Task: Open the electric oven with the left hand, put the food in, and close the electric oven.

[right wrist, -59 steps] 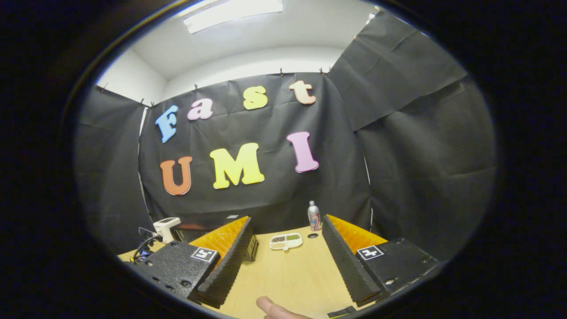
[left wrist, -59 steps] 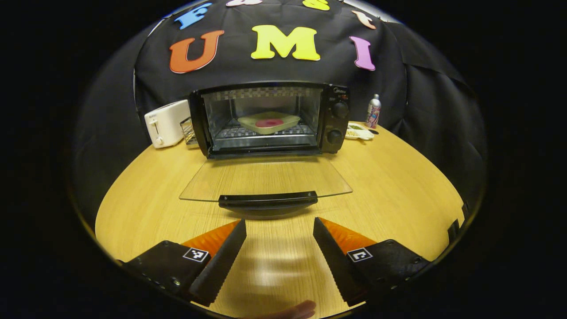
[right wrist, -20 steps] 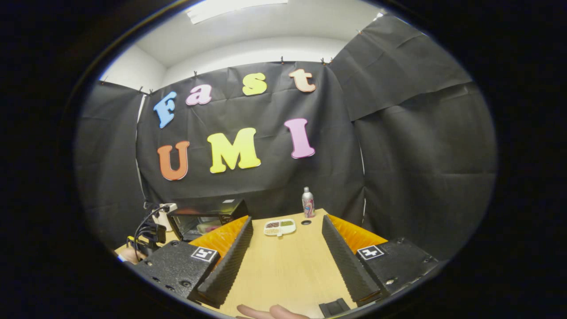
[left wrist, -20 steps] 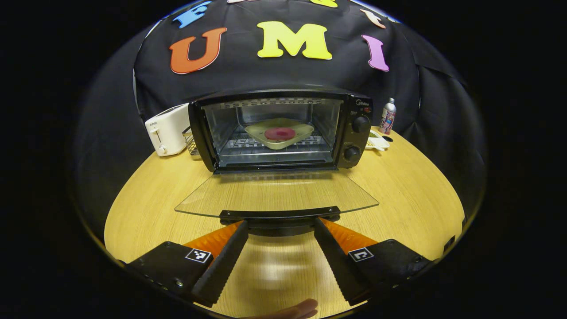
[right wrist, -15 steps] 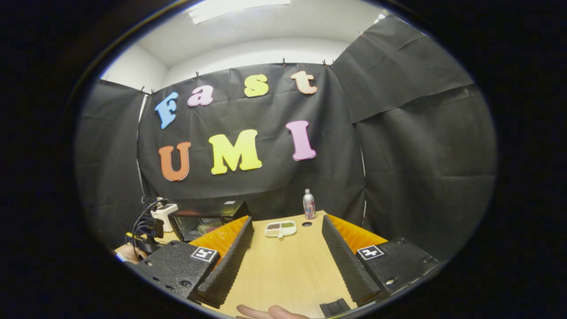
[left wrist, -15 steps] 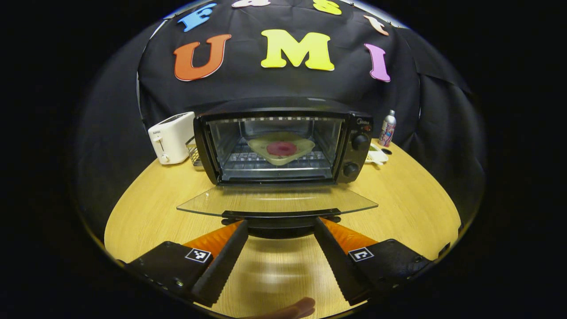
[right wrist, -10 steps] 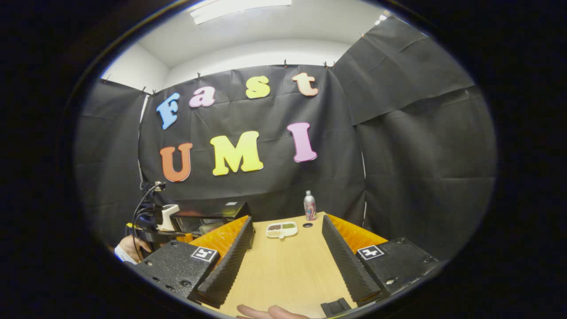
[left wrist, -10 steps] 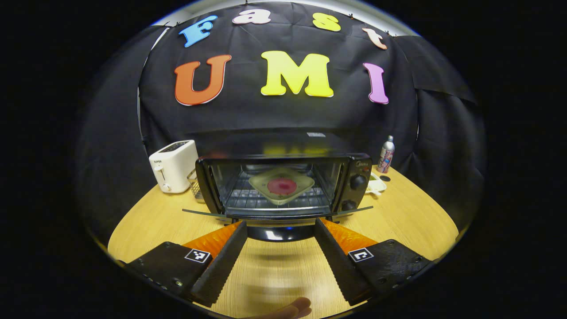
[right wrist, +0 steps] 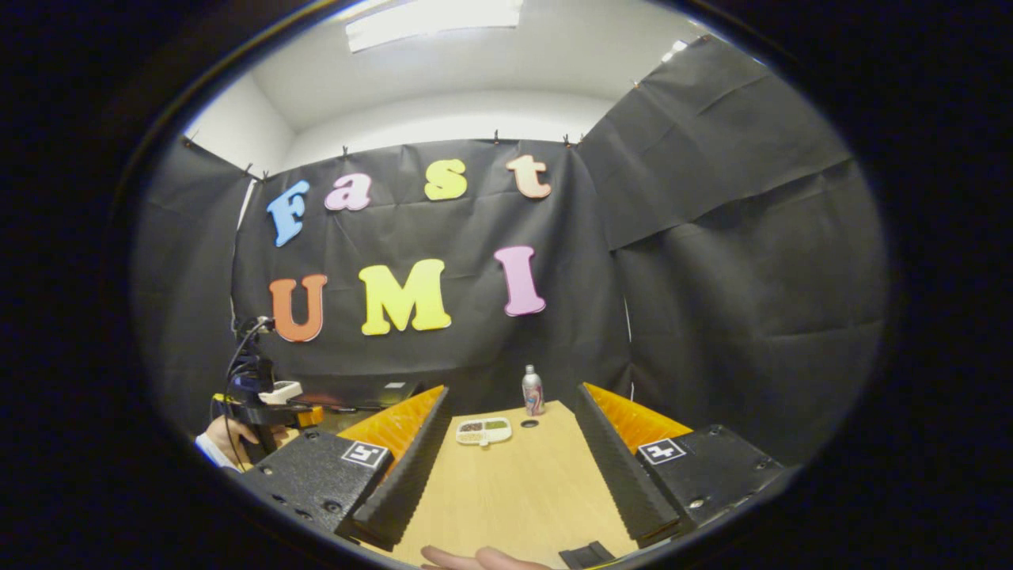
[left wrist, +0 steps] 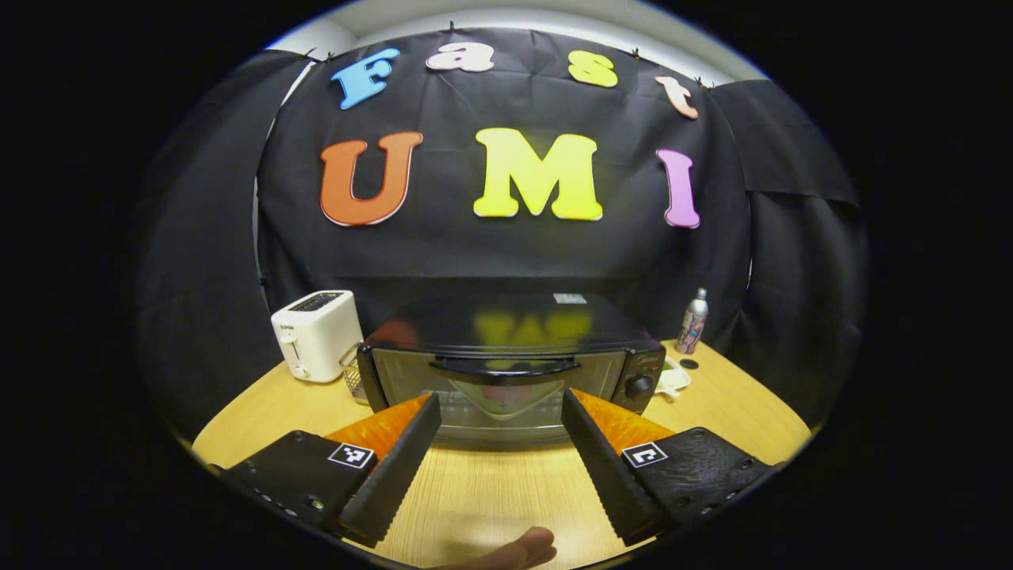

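Note:
The black electric oven (left wrist: 506, 348) stands straight ahead in the left gripper view. Its glass door (left wrist: 495, 400) is swung up against the front, with the handle (left wrist: 504, 366) at the top edge. Through the glass I make out the pale plate with the red food (left wrist: 506, 396) on the rack inside. My left gripper (left wrist: 500, 400) is open just in front of the door, holding nothing. My right gripper (right wrist: 513, 392) is open over the wooden table (right wrist: 514, 491), off to the right of the oven, and holds nothing.
A white toaster (left wrist: 316, 332) and a small wire rack (left wrist: 348, 374) stand left of the oven. A divided snack dish (right wrist: 483, 431) and a small bottle (right wrist: 533, 391) sit at the back right. The left gripper and a hand (right wrist: 221, 435) show at the left of the right gripper view.
The oven door has swung up from lying flat open to upright against the front. My left gripper rose with it, still open. The right gripper barely moved.

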